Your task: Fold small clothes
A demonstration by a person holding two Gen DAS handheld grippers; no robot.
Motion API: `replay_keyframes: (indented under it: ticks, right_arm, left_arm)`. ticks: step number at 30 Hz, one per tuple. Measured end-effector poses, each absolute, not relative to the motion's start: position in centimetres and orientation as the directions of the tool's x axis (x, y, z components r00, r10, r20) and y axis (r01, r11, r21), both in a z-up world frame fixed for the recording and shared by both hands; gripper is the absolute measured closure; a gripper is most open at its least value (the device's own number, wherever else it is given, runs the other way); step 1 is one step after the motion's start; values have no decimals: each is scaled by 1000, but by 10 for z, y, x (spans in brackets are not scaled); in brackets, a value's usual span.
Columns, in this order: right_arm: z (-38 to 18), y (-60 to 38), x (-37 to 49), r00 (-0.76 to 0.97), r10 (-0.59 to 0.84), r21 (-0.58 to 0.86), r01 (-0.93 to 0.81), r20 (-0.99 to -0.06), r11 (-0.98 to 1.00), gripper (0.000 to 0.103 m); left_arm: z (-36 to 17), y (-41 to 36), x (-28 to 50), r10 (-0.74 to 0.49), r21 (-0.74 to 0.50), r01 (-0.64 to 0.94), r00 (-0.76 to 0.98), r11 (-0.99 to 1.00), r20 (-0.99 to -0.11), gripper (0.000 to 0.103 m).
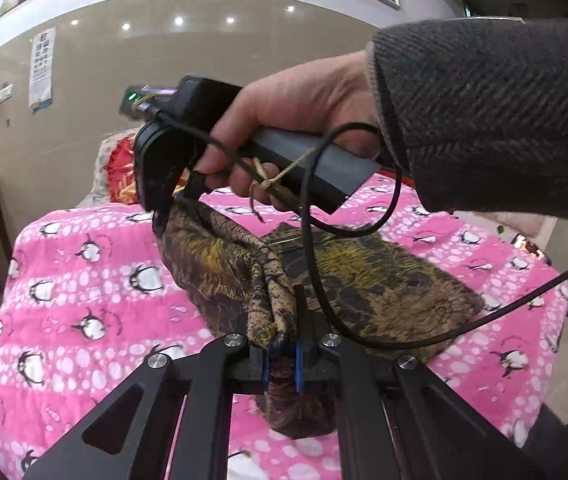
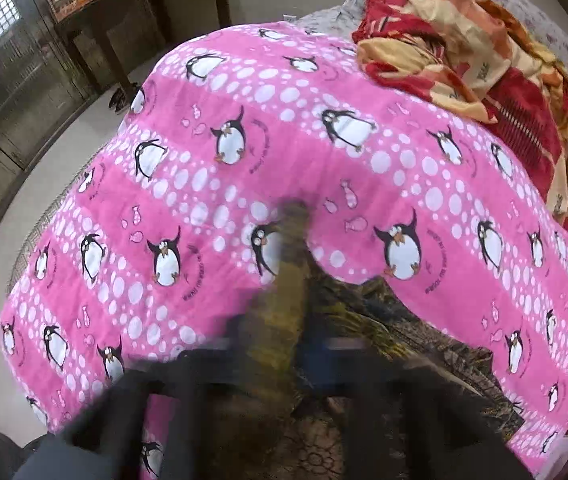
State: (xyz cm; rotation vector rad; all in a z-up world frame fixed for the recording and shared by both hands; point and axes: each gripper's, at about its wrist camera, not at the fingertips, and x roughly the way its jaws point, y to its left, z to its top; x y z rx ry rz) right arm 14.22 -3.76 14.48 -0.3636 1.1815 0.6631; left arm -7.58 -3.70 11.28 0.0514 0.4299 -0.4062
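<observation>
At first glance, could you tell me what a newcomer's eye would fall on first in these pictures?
The bright pink penguin blanket covering the bed dominates both views. On it lies a brown and yellow patterned garment, with one bunched edge lifted and pinched by the left gripper at bottom centre and another by the right gripper above it. A red and cream quilt is heaped at the bed's far end.

Garment [image 1: 384, 280] on penguin-print bed [image 1: 103, 280]

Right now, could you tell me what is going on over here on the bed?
A person is folding a brown patterned garment on the pink penguin blanket. The left gripper and the right gripper each pinch part of it, lifting one edge while the rest lies flat. A red-and-gold quilt sits bunched beyond.
</observation>
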Motion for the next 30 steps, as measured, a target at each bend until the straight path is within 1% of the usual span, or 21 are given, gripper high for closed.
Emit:
replay_keyframes:
  ticks: [3, 6, 10, 13, 16, 20, 25, 26, 27, 28, 29, 30]
  right_arm:
    - [160, -77, 146, 238, 377, 151, -634, -895, 758, 95]
    - [171, -137, 152, 242, 388, 180, -595, -889, 783, 95]
    - [179, -219, 153, 249, 387, 204, -540, -888, 816, 95]
    - [174, -291, 154, 249, 371, 223, -471, -894, 853, 95]
    - [155, -338, 159, 248, 364, 244, -407, -898, 880, 95]
    - [108, -372, 165, 269, 404, 302, -353, -874, 886, 95]
    - [72, -382, 165, 320, 449, 318, -385, -834, 866, 95]
    - [65, -385, 166, 321, 437, 308, -380, -840, 872, 94]
    - [55, -392, 168, 310, 437, 324, -354, -844, 877, 83]
    - [49, -398, 169, 304, 445, 346, -329, -842, 879, 76]
    - [43, -407, 169, 301, 468, 387, -291, -831, 875, 73]
    - [41, -415, 168, 302, 498, 428, -269, -813, 862, 72]
  left_arm:
    - [124, -56, -74, -424, -41, 447, 811, 894, -404, 103]
    - [133, -93, -72, -501, -29, 536, 767, 844, -402, 103]
    - [135, -144, -63, -604, -75, 637, 679, 767, -417, 103]
    - [130, -195, -57, -654, -85, 698, 611, 711, -446, 103]
    - [110, -239, -49, -660, -89, 726, 559, 682, -502, 103]
    - [67, -279, -35, -585, -65, 704, 531, 707, -613, 103]
    - [45, -301, -38, -543, -44, 698, 514, 714, -664, 103]
    - [43, -304, -37, -545, -54, 699, 504, 713, -671, 103]
    - [42, -306, -37, -552, -70, 703, 489, 708, -676, 101]
    - [40, -306, -39, -561, -87, 707, 473, 701, -680, 92]
    - [41, -308, -41, -566, -94, 711, 464, 696, -682, 90]
    - [42, -307, -46, -572, -102, 719, 451, 688, -685, 90]
